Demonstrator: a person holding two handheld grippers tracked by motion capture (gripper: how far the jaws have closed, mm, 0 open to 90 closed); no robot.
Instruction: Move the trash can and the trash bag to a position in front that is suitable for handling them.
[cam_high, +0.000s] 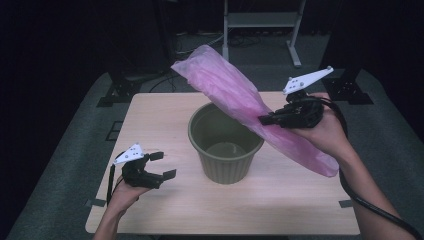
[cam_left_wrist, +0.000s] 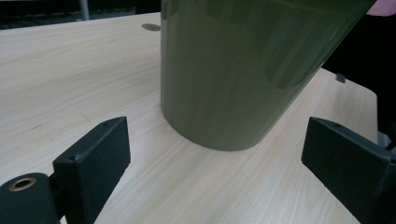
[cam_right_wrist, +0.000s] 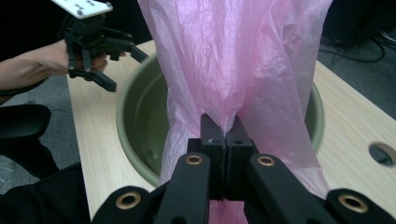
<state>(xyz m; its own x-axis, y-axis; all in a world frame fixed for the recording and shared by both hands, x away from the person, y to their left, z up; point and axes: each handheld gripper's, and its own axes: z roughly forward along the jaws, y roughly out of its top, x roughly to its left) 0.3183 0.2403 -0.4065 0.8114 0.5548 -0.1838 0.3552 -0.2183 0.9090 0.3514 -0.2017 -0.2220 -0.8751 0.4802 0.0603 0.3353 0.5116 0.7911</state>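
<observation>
An olive green bin (cam_high: 226, 145) stands upright in the middle of the wooden table (cam_high: 165, 200). A pink plastic bag (cam_high: 235, 95) hangs stretched above and across it, slanting from back left to front right. My right gripper (cam_high: 263, 120) is shut on the bag near its middle; in the right gripper view the jaws pinch the pink bag (cam_right_wrist: 243, 60) over the bin (cam_right_wrist: 140, 121). My left gripper (cam_high: 162, 165) is open, left of the bin with nothing between its jaws. In the left gripper view the bin's wall (cam_left_wrist: 243, 70) stands just beyond the open gripper (cam_left_wrist: 215, 163).
A metal stand (cam_high: 260, 25) and cables sit on the floor behind the table. A round cable hole (cam_right_wrist: 382, 154) is in the tabletop near the bin. Dark frame feet (cam_high: 120, 90) stand at the table's far corners.
</observation>
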